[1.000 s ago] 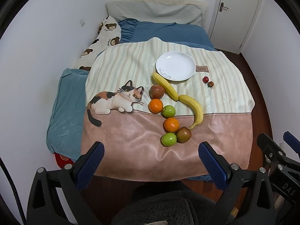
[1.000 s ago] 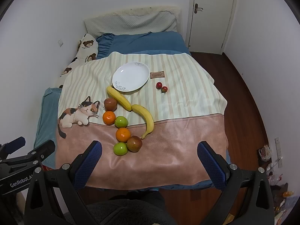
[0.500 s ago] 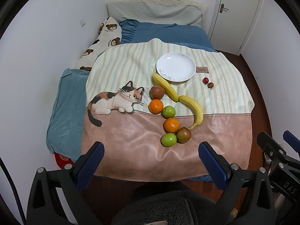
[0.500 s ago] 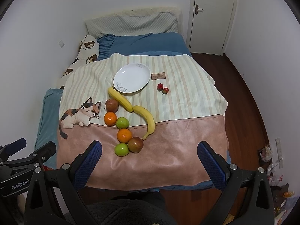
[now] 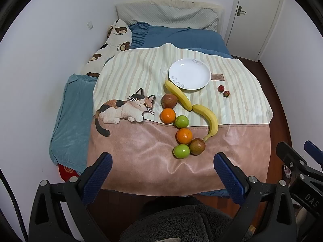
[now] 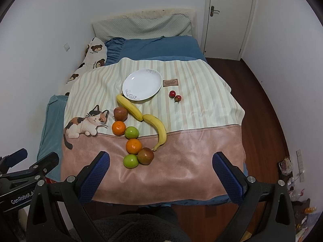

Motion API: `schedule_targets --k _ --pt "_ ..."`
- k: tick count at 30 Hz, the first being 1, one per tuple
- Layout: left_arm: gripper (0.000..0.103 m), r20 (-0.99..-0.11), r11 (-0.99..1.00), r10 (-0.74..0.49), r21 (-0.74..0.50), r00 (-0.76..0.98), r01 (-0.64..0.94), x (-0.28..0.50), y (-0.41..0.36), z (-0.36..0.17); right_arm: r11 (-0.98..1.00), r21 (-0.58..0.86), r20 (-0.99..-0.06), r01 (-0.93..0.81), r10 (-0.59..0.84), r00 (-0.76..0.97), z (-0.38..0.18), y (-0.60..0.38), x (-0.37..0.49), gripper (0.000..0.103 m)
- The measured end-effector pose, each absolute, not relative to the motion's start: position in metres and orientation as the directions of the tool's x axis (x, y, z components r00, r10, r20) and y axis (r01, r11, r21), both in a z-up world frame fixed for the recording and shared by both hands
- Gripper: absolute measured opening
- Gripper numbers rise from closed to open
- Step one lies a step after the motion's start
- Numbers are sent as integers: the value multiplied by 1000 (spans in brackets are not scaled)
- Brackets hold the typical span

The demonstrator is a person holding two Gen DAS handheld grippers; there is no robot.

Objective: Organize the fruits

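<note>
On the striped and pink blanket (image 5: 141, 161) lie two bananas (image 5: 208, 119) (image 6: 157, 128), two oranges (image 5: 184, 136) (image 6: 133, 146), two green apples (image 5: 181, 151) (image 6: 130, 161), two red-brown apples (image 5: 197, 146) (image 6: 145, 155) and two small red fruits (image 5: 223, 91) (image 6: 175, 96). An empty white plate (image 5: 189, 74) (image 6: 142, 85) sits beyond the bananas. My left gripper (image 5: 162, 166) and right gripper (image 6: 161, 165) are both open and empty, held above the foot of the bed, well short of the fruit.
A blue quilt (image 6: 157, 46) and pillows (image 6: 141, 27) lie at the head of the bed. A white wall runs along the left. Wooden floor (image 6: 262, 104) and a door (image 6: 228, 16) are to the right. A brown label (image 6: 170, 82) is sewn beside the plate.
Both grippers have drifted slightly closer to the bed; the fruit and plate have not moved.
</note>
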State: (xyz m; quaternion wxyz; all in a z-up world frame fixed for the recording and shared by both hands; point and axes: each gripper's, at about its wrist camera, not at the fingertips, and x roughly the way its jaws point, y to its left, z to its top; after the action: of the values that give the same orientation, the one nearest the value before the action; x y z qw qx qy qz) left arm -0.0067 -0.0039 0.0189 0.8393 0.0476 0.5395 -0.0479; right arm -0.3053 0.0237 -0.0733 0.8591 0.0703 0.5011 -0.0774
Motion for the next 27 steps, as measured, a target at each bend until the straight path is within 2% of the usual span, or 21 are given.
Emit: schedule_targets --k 9,15,22,27 --pt "103 -909 992 -31 25 416 127 -4 -4 25 980 64 -871 191 -39 489 -63 16 -299 103" --pt "103 -899 996 14 50 438 71 31 -9 22 981 95 -872 170 0 490 -87 1 -280 103" --pt "103 -901 991 135 124 413 -53 90 2 -25 980 138 -894 140 62 443 -183 -25 -201 103" --pt "103 -934 986 149 114 324 -123 130 12 -70 987 140 -935 75 107 339 -269 -25 -127 97"
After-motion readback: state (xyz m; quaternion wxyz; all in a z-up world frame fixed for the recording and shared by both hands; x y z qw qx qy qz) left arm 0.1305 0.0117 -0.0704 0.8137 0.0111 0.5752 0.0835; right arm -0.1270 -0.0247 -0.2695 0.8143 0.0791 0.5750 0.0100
